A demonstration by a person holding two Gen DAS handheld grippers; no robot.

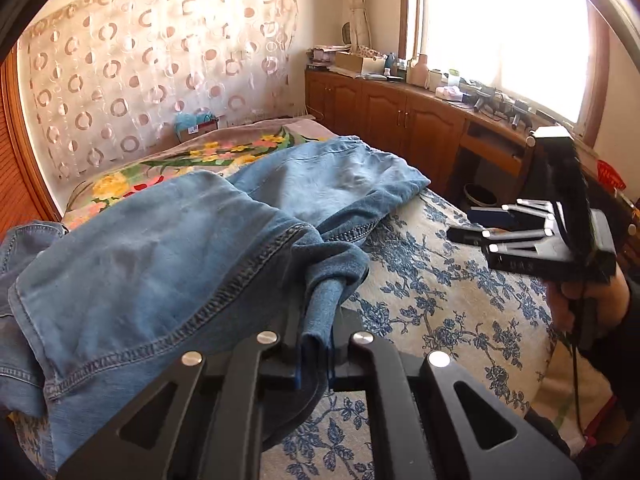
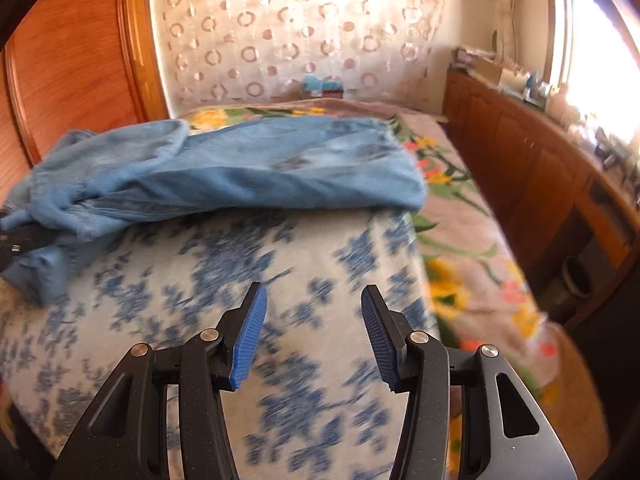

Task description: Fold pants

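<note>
Blue denim pants [image 1: 160, 248] lie crumpled across the bed, with one leg stretching away toward the far side. My left gripper [image 1: 316, 320] is shut on a bunched fold of the pants near a stitched hem, and the cloth drapes over its left finger. In the right wrist view the pants [image 2: 260, 168] lie across the bed ahead, and the left gripper [image 2: 16, 240] shows at the left edge under the cloth. My right gripper [image 2: 314, 320] is open above the blue-flowered cover [image 2: 240, 280], with nothing between its blue pads [image 2: 250, 336]. The left wrist view shows the right gripper [image 1: 476, 224], held in a hand [image 1: 560, 300].
A bright flowered blanket [image 2: 460, 248] covers the far and right part of the bed. Wooden cabinets [image 1: 400, 116] with cluttered tops run along the window wall, and a dark bin [image 1: 480, 194] stands below them. A patterned curtain [image 1: 160, 60] hangs behind the bed, with a wooden panel [image 2: 72, 60] at left.
</note>
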